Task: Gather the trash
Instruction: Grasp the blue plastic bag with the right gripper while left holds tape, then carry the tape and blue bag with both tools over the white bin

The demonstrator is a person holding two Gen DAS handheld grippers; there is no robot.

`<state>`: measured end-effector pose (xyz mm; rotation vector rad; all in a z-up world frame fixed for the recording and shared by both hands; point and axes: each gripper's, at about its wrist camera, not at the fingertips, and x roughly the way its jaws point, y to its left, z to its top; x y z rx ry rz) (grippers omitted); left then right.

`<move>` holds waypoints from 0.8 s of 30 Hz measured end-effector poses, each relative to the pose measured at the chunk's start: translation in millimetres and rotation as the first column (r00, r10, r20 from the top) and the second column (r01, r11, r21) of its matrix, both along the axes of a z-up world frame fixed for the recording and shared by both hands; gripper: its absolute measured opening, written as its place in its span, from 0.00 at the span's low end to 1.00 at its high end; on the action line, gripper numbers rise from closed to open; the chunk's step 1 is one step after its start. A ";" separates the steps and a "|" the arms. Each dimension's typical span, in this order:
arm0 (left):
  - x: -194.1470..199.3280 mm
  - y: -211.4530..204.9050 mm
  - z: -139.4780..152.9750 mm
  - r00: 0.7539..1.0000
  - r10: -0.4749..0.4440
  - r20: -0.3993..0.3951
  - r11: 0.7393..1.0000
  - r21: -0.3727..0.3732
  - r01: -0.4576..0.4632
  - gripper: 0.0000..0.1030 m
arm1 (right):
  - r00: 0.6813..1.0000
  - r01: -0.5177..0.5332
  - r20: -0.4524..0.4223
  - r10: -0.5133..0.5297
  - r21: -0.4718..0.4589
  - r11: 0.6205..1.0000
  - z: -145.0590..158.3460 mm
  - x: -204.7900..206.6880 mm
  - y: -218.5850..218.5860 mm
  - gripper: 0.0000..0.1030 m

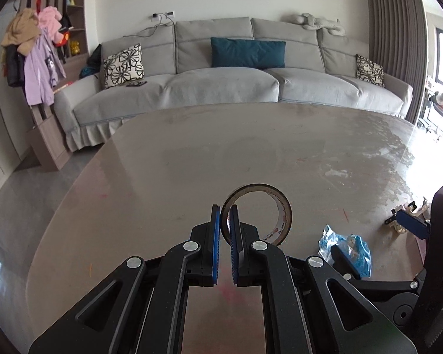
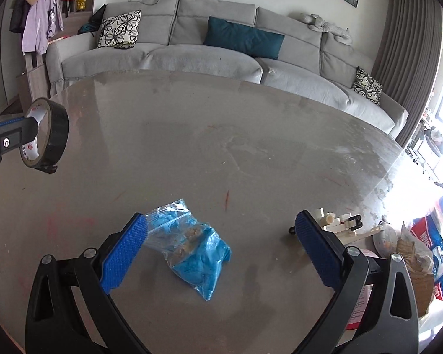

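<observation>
Left gripper (image 1: pixel 225 230): jaws narrow, clamped on the wall of a roll of tape (image 1: pixel 258 215), one blue pad inside the ring and one outside. The roll stands on edge in the grip. The right wrist view shows the same roll (image 2: pixel 45 132) held clear above the table (image 2: pixel 221 147), over its left side.

Right gripper (image 2: pixel 221 244): jaws wide apart, holding nothing. It hovers over the near part of the table. A clear plastic bag (image 2: pixel 192 244) with blue crumpled material and brownish scraps inside lies flat on the table between the two pads, just beside the left pad (image 2: pixel 127 250); contact cannot be confirmed.

Near the table's right edge, beyond the right pad, stands a small pile of pale blocks (image 2: pixel 336 221). Further right sits more litter, including a blue, red and white wrapper (image 2: pixel 437 253).

Behind the table's far edge stands a grey sofa (image 1: pixel 221 85).
</observation>
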<state>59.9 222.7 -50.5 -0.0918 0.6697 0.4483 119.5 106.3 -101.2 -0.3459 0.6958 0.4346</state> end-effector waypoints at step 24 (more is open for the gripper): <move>-6.1 -9.6 2.9 1.000 -0.022 0.012 1.000 -0.017 0.022 0.08 | 0.982 -0.061 -0.178 0.067 0.037 0.997 -9.9 -10.6 1.6 0.37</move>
